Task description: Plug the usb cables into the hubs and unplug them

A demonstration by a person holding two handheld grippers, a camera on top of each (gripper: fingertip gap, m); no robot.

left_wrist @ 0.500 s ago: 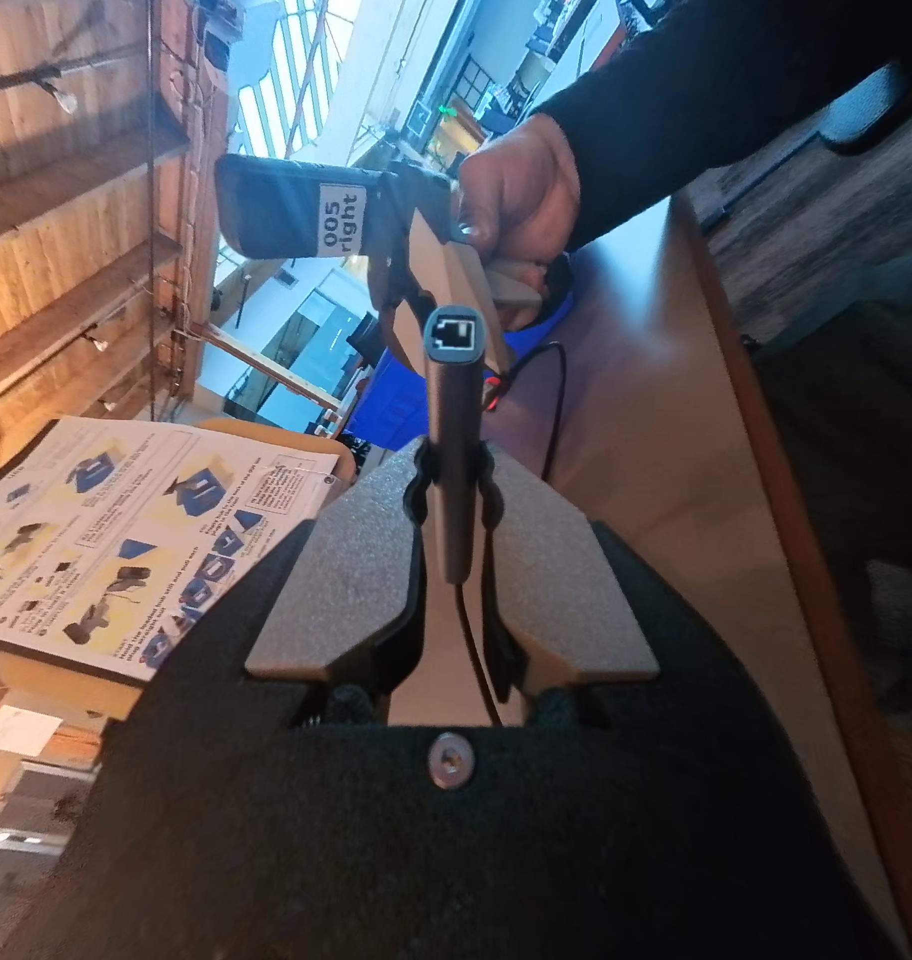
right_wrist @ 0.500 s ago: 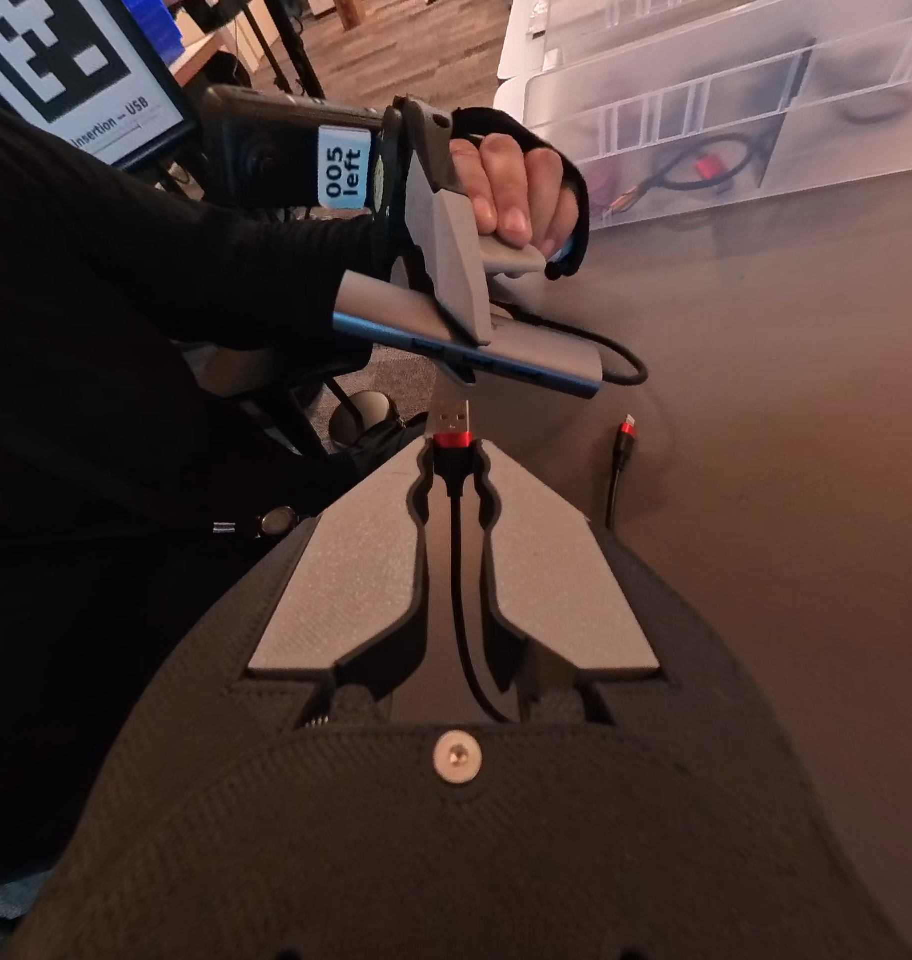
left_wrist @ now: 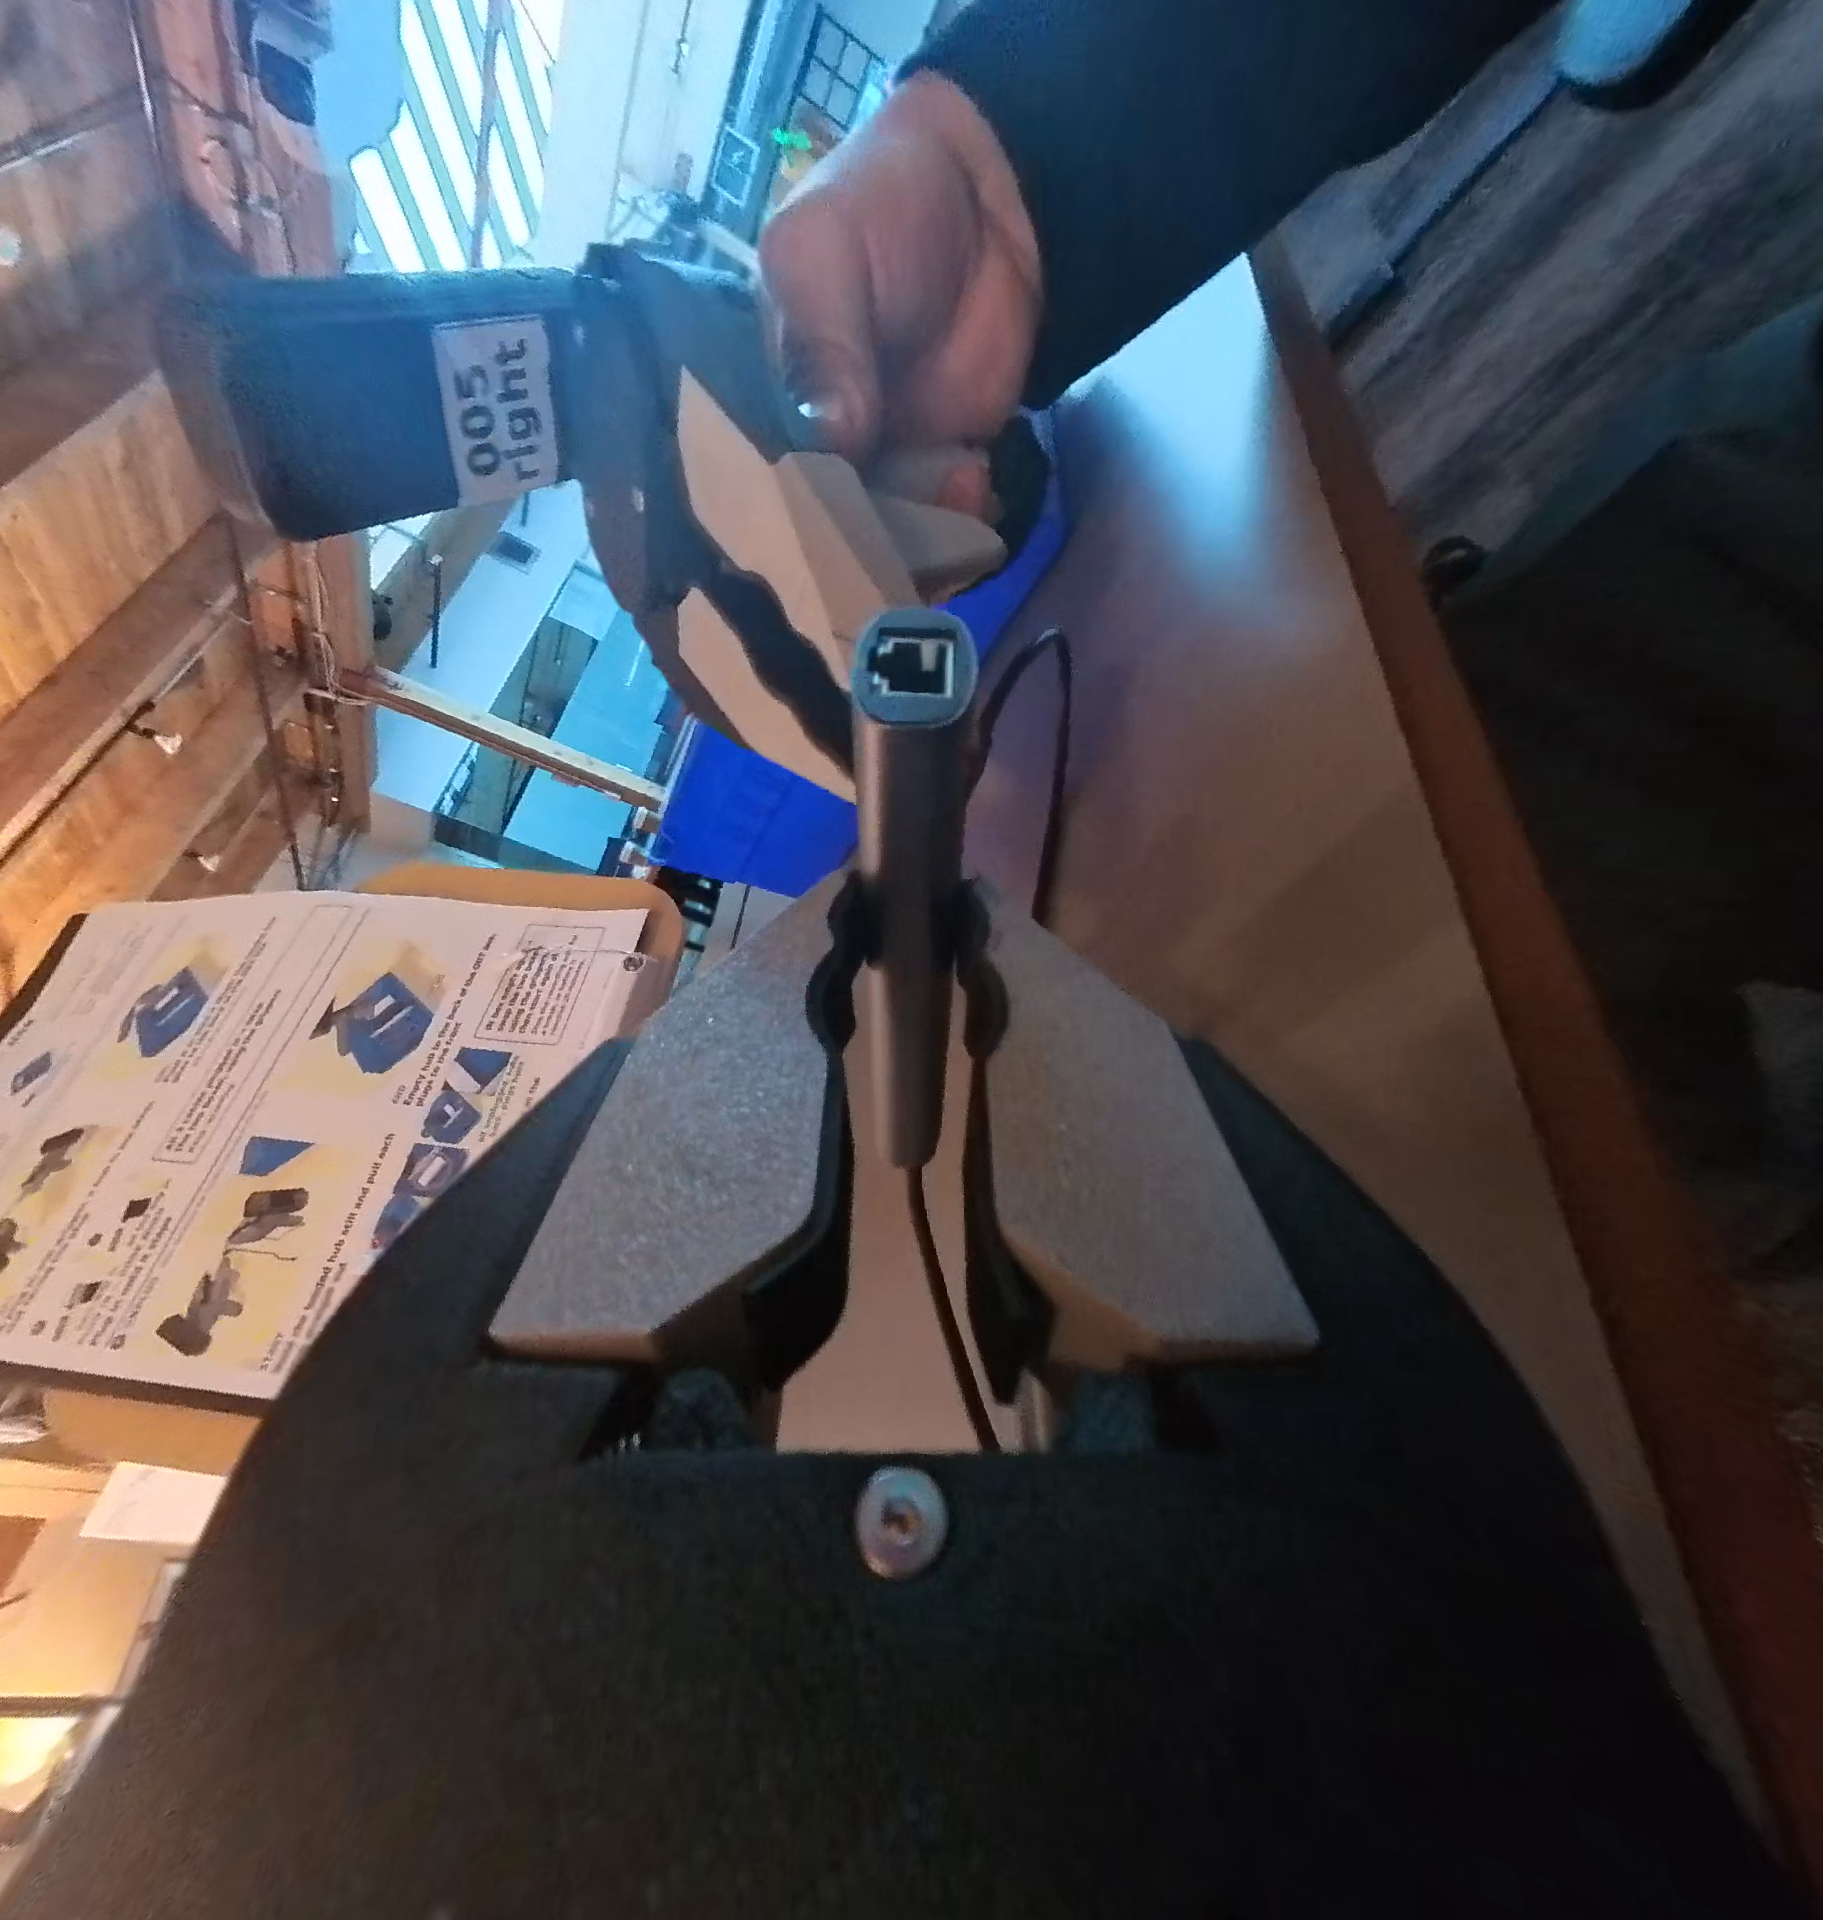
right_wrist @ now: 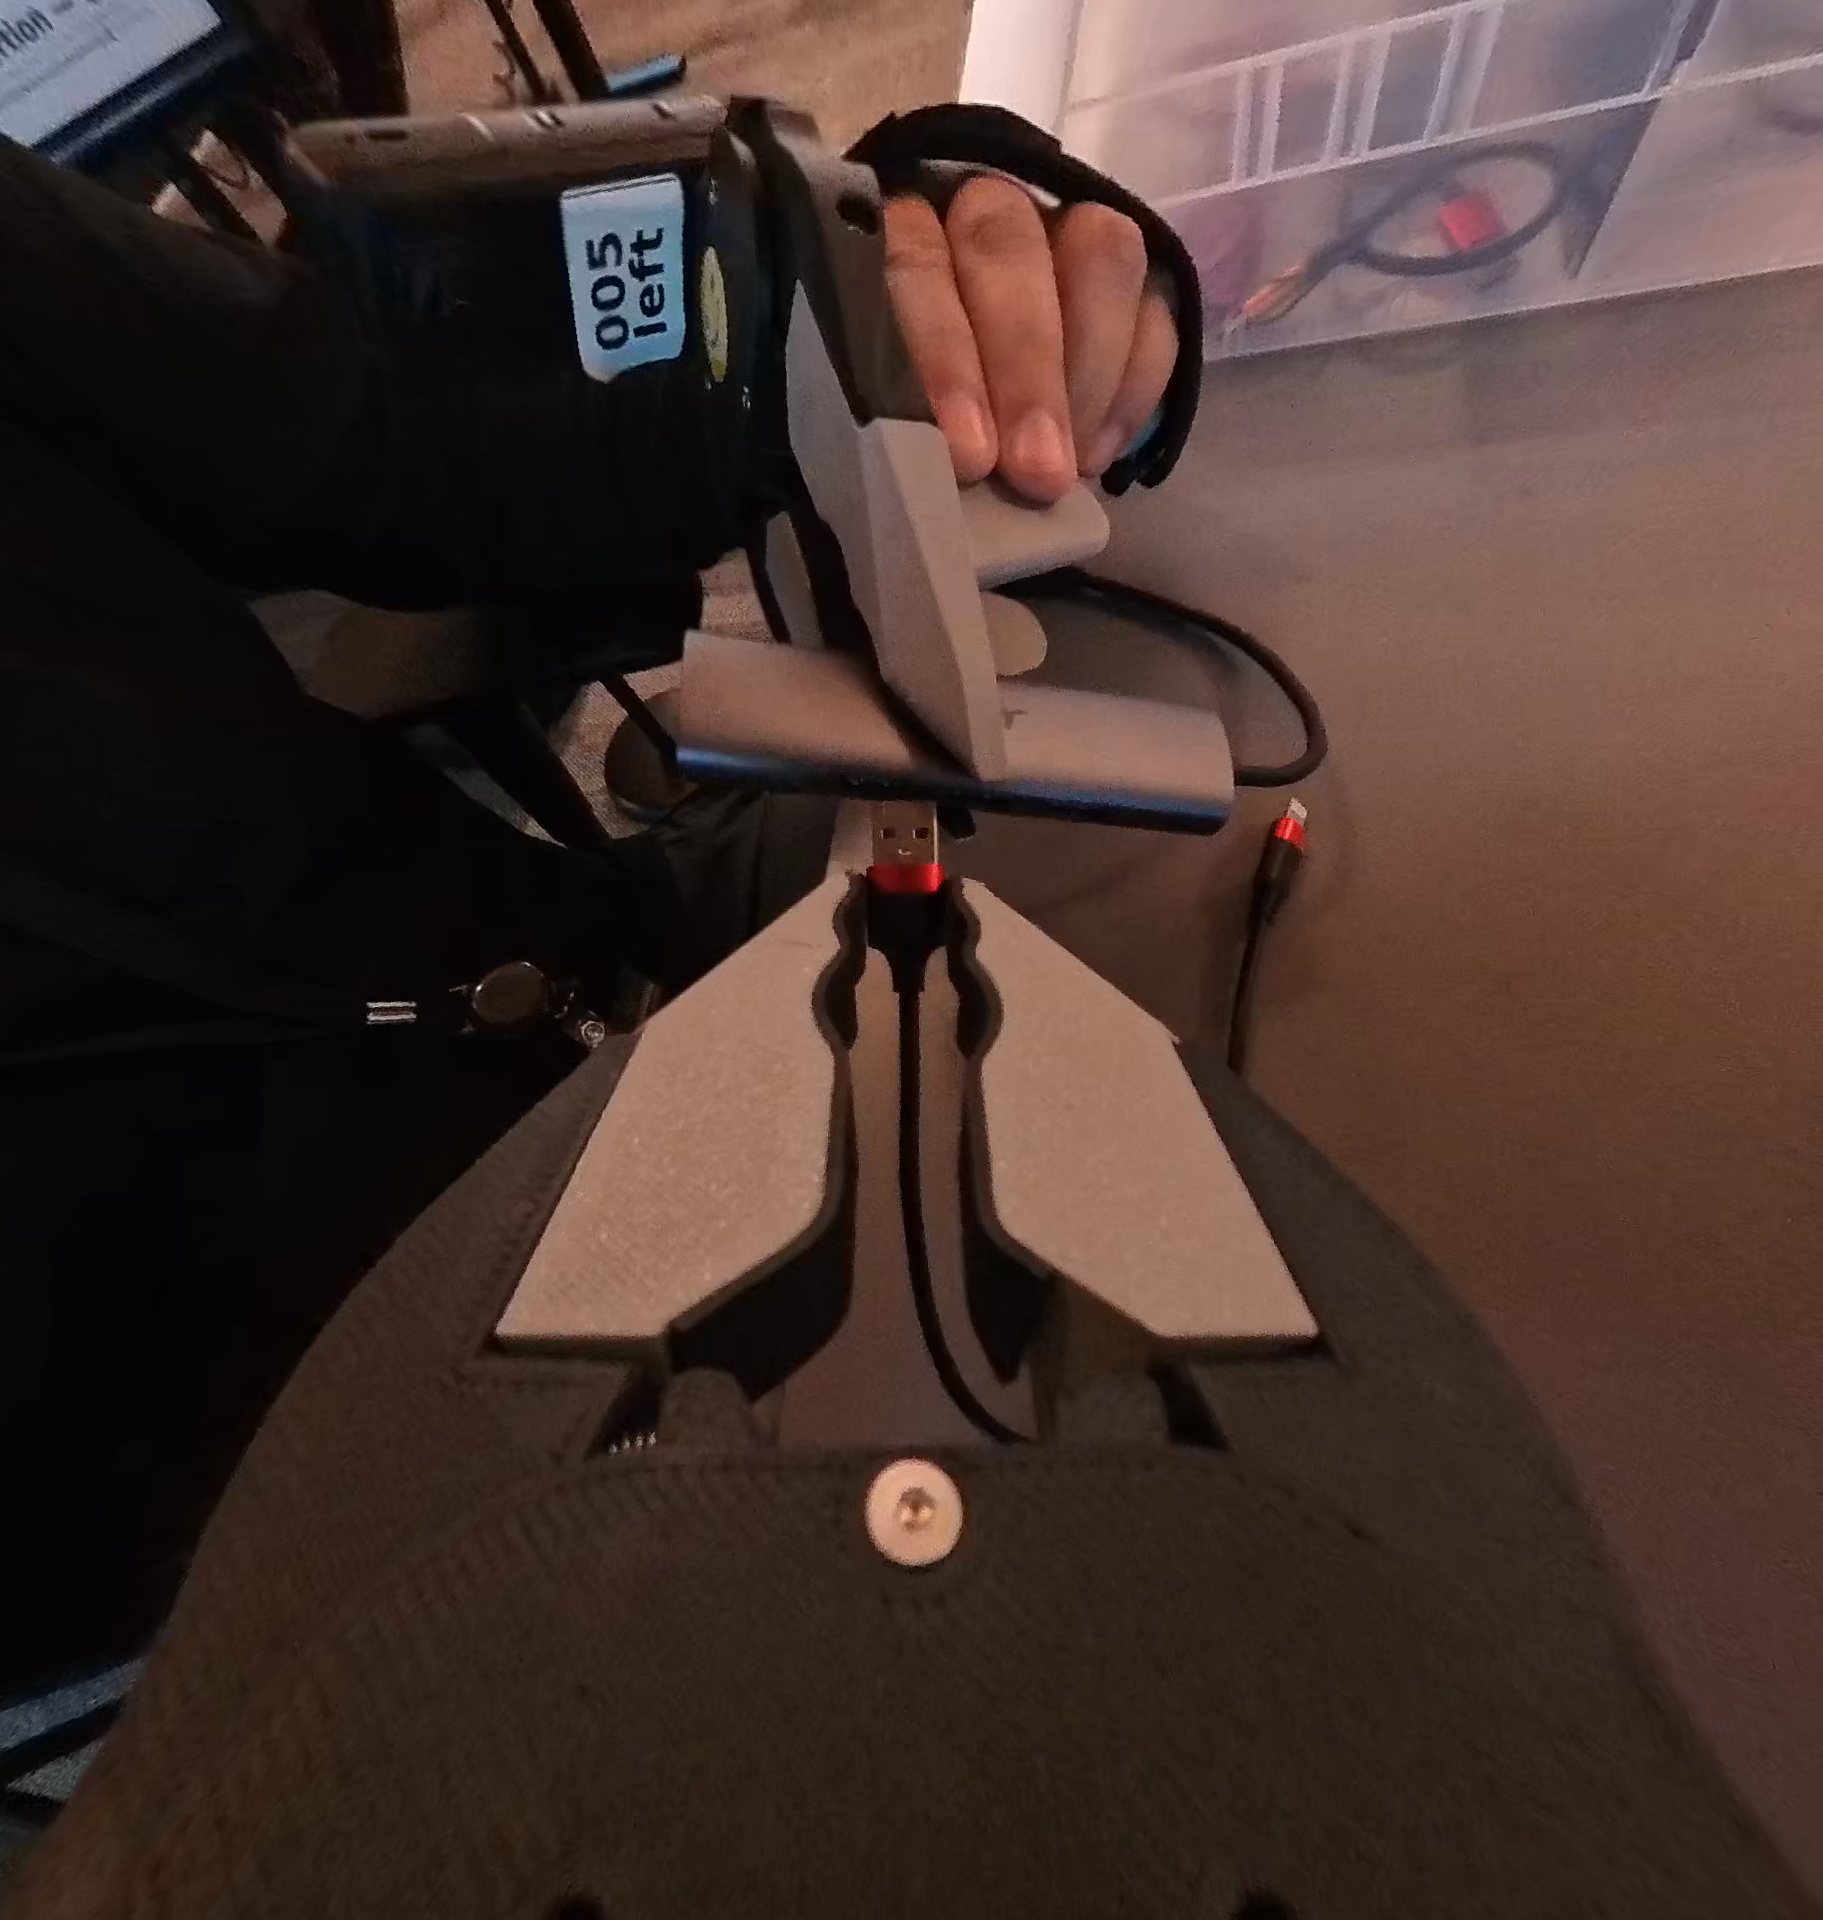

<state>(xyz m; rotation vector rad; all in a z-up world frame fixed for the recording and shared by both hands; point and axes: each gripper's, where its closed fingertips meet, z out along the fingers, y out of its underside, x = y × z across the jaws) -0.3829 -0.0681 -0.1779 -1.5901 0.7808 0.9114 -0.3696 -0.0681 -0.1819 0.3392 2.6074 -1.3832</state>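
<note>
Above the brown bench [right_wrist: 1509,1039], the right gripper [right_wrist: 902,894] is clamped on the red collar of a black USB cable with a silver plug [right_wrist: 905,831], and the plug tip stands just under the port edge of the slim grey metal hub [right_wrist: 1094,743]. The left gripper [left_wrist: 907,935] is clamped around the middle of this hub and holds it in the air, clear of the bench.

To do the insertion well, I judge the plug must stay square to the port edge and go in straight along its own line, without twisting, while the left gripper keeps the hub firm against the push. I cannot tell if the tip is exactly in front of a slot, because the gripper finger hides part of the edge.

Seen from the right wrist, the hub's long axis runs across the view, slightly down to the right, and its own thin cable leaves at the right end. The plug's long axis points away from the camera, about perpendicular to the hub. The cable's other red end [right_wrist: 1286,836] lies on the bench nearby.
</note>
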